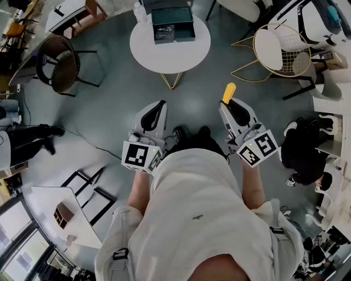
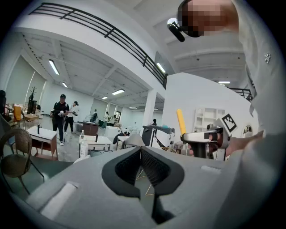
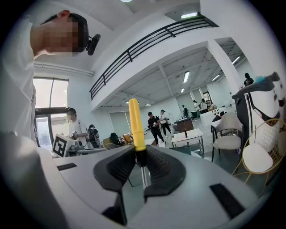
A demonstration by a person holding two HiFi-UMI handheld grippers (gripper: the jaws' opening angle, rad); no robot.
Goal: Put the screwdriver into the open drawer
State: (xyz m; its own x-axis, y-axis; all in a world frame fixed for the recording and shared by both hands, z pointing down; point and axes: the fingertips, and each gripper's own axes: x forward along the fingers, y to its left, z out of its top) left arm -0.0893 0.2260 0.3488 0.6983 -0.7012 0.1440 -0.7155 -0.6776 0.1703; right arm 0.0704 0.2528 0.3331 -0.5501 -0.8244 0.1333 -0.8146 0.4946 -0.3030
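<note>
One yellow-handled screwdriver with a thin metal shaft (image 3: 135, 123) is the only tool in play. It sits in the right gripper (image 1: 230, 106), well short of the round white table (image 1: 143, 52). The pads are clamped on the dark collar where handle meets shaft, and the handle points toward the table. The left gripper (image 1: 160, 105) is level with it, equally far from the table, with its jaws together on nothing.

The step in hand looks like the carry to the table. The dark green box cabinet (image 1: 173, 13) stands on the table's far half, and its drawer (image 1: 175, 35) is pulled out toward the person.

To do this well, the person would keep the clamp firm and bring the handle in over the drawer's front wall rather than at it. The screwdriver would then go down low into the tray and lie along the drawer's length before the jaws part. The handle is the heavy end, so a release from high up would likely tip or bounce it. The empty left gripper could steady the cabinet if it slides.

By count there are one screwdriver, two grippers, one table, and one cabinet with one drawer out (something pale already lies in it, too small to name). Two chairs flank the table: a dark woven chair (image 1: 57, 66) to its left and a gold wire chair (image 1: 279, 49) to its right.
</note>
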